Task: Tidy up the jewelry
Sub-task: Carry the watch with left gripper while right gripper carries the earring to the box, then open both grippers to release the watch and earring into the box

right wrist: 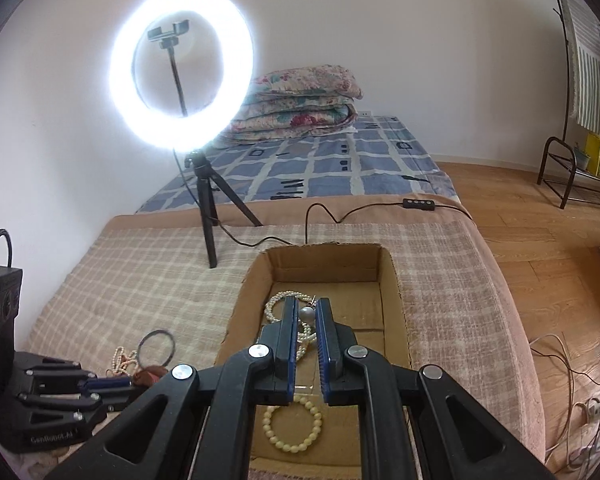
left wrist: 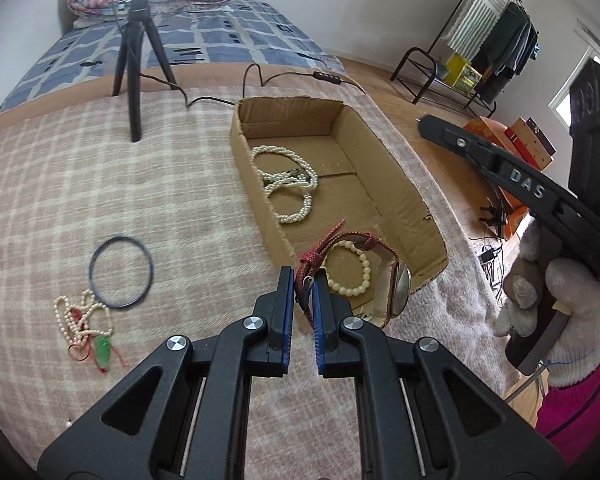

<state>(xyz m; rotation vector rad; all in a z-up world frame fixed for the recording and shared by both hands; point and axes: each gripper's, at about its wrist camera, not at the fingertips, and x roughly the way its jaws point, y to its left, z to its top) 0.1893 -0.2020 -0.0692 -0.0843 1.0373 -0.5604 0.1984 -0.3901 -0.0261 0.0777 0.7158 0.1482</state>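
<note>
While the loose pieces on the left are untouched, the step in hand looks like dropping two carried items into the cardboard box (left wrist: 384, 148). Far left on the plaid blanket (left wrist: 60, 184): a pearl strand w/ green pendant and red cord (left wrist: 85, 326), touching a dark bangle (left wrist: 121, 272) just above it. Both well apart from the box, so prob. next in line.

Centre: left gripper (left wrist: 303, 294) is clamped on the red watch (left wrist: 364, 276) by its strap; the watch face hangs to the right, over the box's near corner. Inside the box already: white pearl necklaces (left wrist: 288, 184) toward the back, a cream bead bracelet (left wrist: 348, 268) near the front.

Right: right gripper (right wrist: 305, 320), held by a gloved hand (left wrist: 560, 304), pinches a small pearl earring (right wrist: 307, 314); pearl sits between the pads, hook sticking up behind, over the necklaces.

To do it well, I'd judge: carry the watch further in past the wall before letting go, since the heavy face could catch the rim and tip out. Lower the earring close to the box floor, on a bare patch beside the necklaces, not onto them — the hook may snag in the strands. Release one at a time, low, w/o a toss.
</note>
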